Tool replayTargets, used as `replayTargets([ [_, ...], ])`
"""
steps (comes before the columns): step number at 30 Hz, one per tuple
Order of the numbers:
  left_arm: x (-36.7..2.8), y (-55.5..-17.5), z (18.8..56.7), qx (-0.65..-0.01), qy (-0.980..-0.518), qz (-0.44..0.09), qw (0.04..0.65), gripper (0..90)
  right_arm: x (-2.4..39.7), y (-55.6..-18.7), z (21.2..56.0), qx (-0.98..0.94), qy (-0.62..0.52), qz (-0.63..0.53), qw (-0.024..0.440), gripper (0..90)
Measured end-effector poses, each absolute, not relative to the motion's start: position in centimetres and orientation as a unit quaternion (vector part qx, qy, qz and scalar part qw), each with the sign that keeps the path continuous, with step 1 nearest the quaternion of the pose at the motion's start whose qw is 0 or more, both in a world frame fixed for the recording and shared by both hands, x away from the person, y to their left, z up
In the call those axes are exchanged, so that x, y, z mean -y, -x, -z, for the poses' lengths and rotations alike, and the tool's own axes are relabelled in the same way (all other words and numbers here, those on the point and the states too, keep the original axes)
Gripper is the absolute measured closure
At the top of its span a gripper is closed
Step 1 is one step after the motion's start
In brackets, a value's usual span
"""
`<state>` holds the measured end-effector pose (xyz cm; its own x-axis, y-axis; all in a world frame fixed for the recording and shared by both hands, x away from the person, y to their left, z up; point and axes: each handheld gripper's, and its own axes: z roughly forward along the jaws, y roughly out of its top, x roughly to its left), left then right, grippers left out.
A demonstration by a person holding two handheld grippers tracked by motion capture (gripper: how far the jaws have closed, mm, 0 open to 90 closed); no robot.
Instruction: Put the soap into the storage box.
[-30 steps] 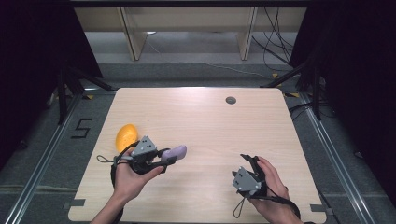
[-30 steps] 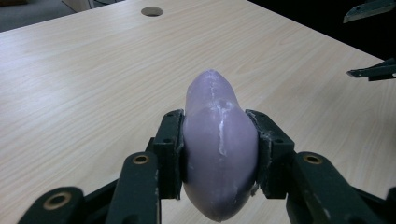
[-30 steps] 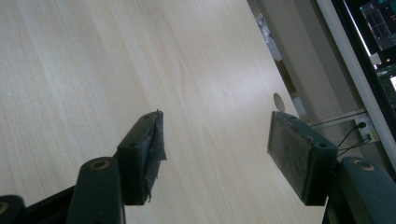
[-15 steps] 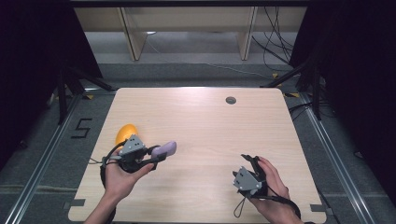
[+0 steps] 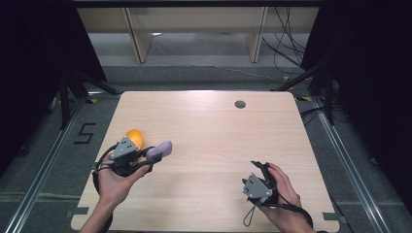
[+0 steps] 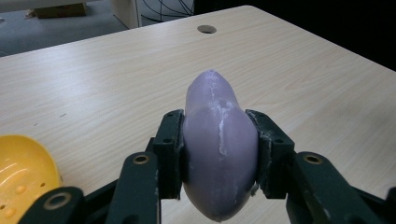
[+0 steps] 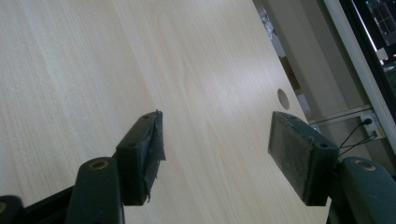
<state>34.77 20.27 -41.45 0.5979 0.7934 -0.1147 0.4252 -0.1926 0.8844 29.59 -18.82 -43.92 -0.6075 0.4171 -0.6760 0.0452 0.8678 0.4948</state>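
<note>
A smooth purple eggplant-shaped object (image 6: 219,154) is clamped between the black jaws of my left gripper (image 6: 219,156); in the high view the purple object (image 5: 160,150) sticks out to the right of my left gripper (image 5: 145,155), held above the table's left side. A yellow bowl-like piece (image 5: 134,138) sits on the table just behind that hand, and the yellow piece (image 6: 23,175) lies at the lower left of the left gripper view. My right gripper (image 7: 217,154) stands open over bare wood; in the high view my right gripper (image 5: 259,168) is near the front right.
The light wooden table (image 5: 214,131) has a round cable hole (image 5: 240,104) near its far edge. Shelf legs and cables stand on the floor beyond. Metal rails run along both sides of the table.
My left hand has drawn back toward the front left with the purple object still in the jaws. The right hand has stayed in place.
</note>
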Motion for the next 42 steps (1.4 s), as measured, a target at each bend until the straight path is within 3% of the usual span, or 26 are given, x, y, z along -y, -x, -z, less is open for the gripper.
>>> replayTargets([
  [42, -23.9, -37.6, 42.0, -0.486, -0.688, -0.249, 0.478, 58.7, 18.8, -29.6, 44.1, -0.872, -0.126, -0.220, 0.420, 36.3],
])
